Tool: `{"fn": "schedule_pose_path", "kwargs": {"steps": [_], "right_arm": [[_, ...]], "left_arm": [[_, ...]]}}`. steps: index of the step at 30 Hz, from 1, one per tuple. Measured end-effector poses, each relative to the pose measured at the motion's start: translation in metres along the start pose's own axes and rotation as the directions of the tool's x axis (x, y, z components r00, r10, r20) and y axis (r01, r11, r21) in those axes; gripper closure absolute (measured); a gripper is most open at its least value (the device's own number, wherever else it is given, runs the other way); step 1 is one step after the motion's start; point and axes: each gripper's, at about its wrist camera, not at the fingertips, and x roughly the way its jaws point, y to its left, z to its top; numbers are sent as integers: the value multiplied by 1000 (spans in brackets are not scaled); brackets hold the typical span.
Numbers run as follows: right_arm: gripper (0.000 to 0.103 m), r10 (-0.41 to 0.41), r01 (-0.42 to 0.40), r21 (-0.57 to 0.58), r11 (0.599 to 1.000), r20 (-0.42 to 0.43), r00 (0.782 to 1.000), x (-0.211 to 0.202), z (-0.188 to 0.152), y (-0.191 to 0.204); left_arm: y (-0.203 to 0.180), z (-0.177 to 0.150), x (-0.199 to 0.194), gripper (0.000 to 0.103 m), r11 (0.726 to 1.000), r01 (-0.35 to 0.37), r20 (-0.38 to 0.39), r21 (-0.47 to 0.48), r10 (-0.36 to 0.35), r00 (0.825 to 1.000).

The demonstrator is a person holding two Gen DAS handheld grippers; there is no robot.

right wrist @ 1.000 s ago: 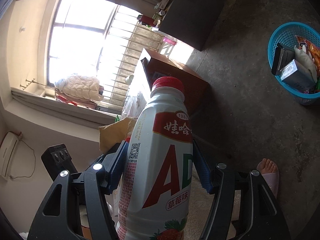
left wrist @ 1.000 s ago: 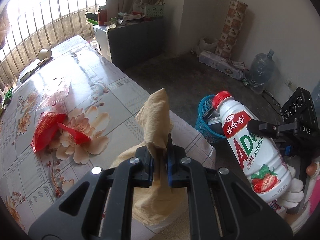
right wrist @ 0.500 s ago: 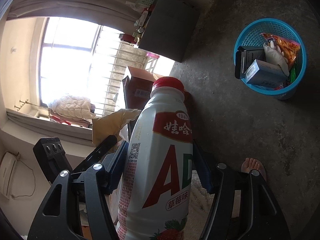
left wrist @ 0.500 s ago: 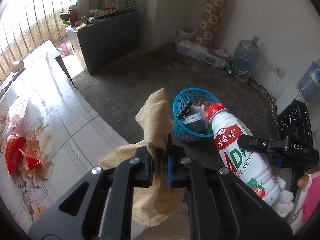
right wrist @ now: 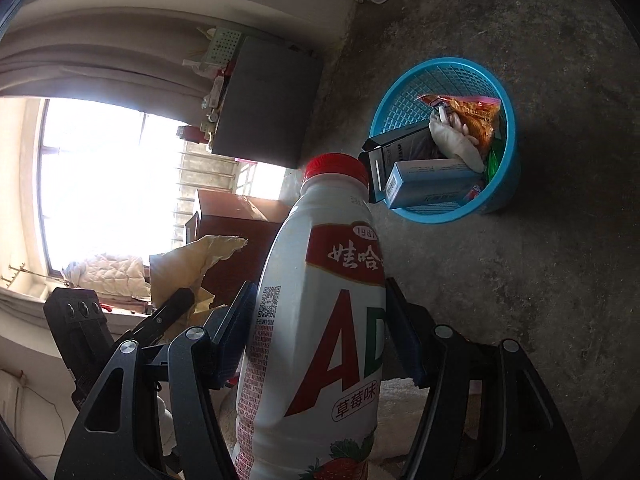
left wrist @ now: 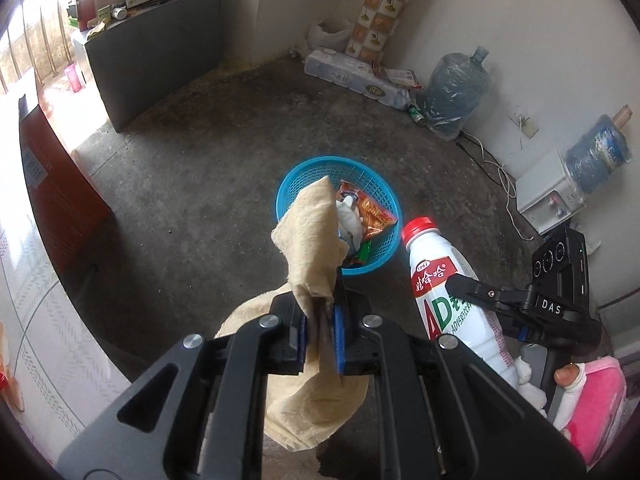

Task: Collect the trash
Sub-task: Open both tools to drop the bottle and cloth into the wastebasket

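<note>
Bare concrete floor [left wrist: 192,184] here, grey, rough and stained, with plain white walls. A dark grey cabinet [left wrist: 156,44] stands against the far side, its top cluttered with small stuff too tiny to make out. A tall patterned roll [left wrist: 384,8] leans in the corner, and a pack of toilet rolls [left wrist: 352,76] lies along the wall next to a big plastic water jug [left wrist: 456,88]. A white water dispenser [left wrist: 548,196] with another jug on it sits further along. The table [left wrist: 44,320] edge shows on the left, covered with a glossy patterned cloth.

The round blue plastic basket [left wrist: 384,196] sits on the floor, mesh-walled, already holding a crinkly orange wrapper [right wrist: 472,114], a couple of small boxes and something white and crumpled.

The left gripper [left wrist: 320,336] is clamped tight on a floppy tan rag [left wrist: 316,236], soft and wrinkled, its top flap hanging in front of the basket. The right gripper [right wrist: 316,328] grips a white plastic bottle [right wrist: 320,320] with a red cap, smooth with a red-and-green label, held tilted near the basket and above the floor.
</note>
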Motion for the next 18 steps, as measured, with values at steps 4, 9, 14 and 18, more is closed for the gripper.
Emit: {"fn": "schedule_pose_path", "kwargs": {"steps": [4, 9, 14, 18], "right_arm": [[41, -69, 69, -45, 997, -4, 998, 18, 38, 0], [37, -201, 205, -165, 965, 41, 979, 59, 114, 18], [33, -319, 325, -152, 933, 64, 946, 87, 148, 0], [33, -288, 295, -118, 948, 75, 955, 76, 126, -22]], "left_arm": [[-3, 4, 17, 94, 999, 37, -30, -12, -37, 999], [2, 8, 30, 94, 998, 47, -42, -34, -48, 998], [8, 19, 42, 94, 996, 60, -54, -68, -63, 997], [7, 30, 59, 94, 993, 76, -72, -94, -83, 994]]}}
